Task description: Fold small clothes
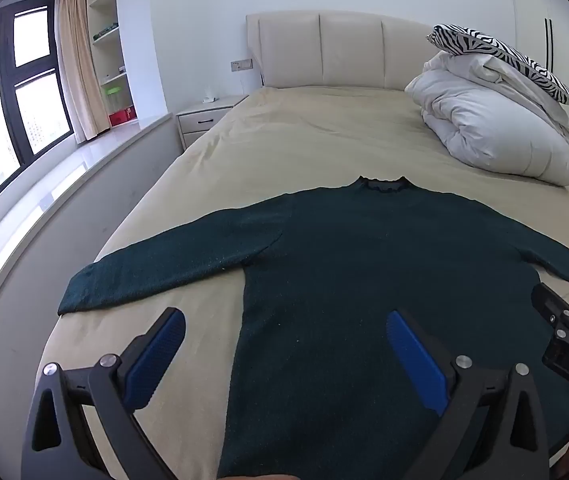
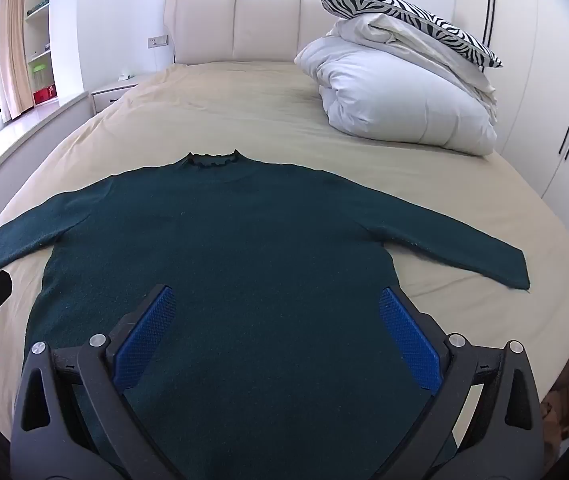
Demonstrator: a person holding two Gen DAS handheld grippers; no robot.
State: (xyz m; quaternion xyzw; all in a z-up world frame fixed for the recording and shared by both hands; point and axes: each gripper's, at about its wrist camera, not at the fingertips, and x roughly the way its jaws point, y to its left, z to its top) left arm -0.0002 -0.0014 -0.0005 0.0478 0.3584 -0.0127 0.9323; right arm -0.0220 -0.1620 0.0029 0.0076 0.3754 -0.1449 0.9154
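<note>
A dark green long-sleeved sweater (image 1: pixel 364 256) lies flat on the beige bed sheet (image 1: pixel 304 136), collar away from me and both sleeves spread out; it also shows in the right wrist view (image 2: pixel 244 232). My left gripper (image 1: pixel 284 320) is open and empty above the sweater's lower left side, its left finger over the sheet. My right gripper (image 2: pixel 278 296) is open and empty above the sweater's lower body. The right gripper's body also shows at the right edge of the left wrist view (image 1: pixel 564 332).
A folded white duvet (image 2: pixel 400 96) with a zebra-print pillow (image 2: pixel 408 20) on top sits at the bed's far right. A padded headboard (image 2: pixel 236 24) is behind. A nightstand (image 1: pixel 208 116), window ledge and shelves are on the left, white wardrobes (image 2: pixel 544 80) on the right.
</note>
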